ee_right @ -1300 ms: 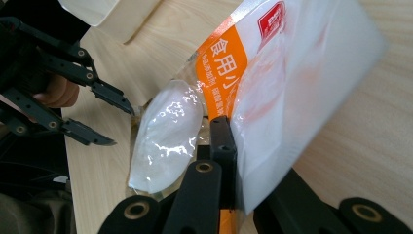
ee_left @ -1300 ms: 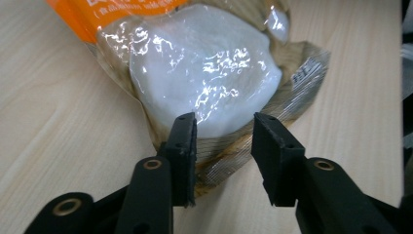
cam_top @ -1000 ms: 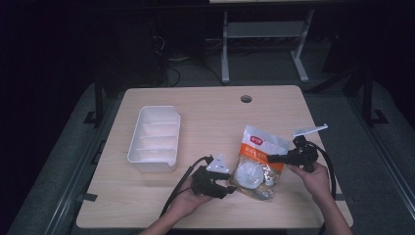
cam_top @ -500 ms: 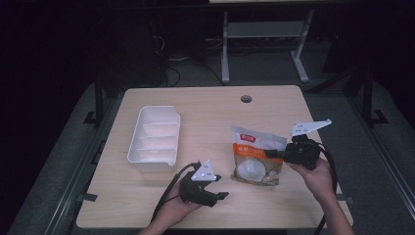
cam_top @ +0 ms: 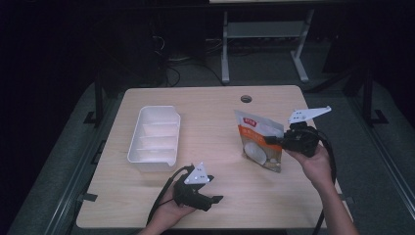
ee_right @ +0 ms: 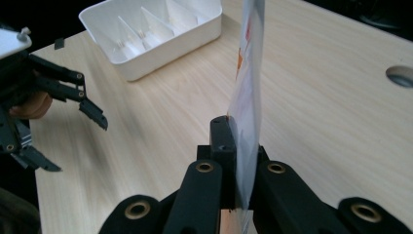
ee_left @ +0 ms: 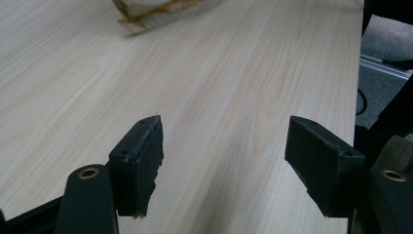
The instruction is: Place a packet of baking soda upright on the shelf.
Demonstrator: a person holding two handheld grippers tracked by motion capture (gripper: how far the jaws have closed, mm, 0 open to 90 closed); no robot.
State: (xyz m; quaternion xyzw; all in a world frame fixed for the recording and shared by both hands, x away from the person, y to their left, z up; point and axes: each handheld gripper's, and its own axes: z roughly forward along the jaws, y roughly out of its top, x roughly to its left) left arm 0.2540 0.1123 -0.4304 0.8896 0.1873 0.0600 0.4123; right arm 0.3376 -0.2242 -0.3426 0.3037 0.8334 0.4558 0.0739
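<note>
The snack bag stands at the table's right side, its right edge clamped in the right gripper. Bare wood separates it from the white tray on the left. The left gripper gapes empty near the front edge.

The table looks like pale, smooth wood with fine lines. The tray is white, smooth plastic. The bag is shiny. The pads are black, matt and rough.
</note>
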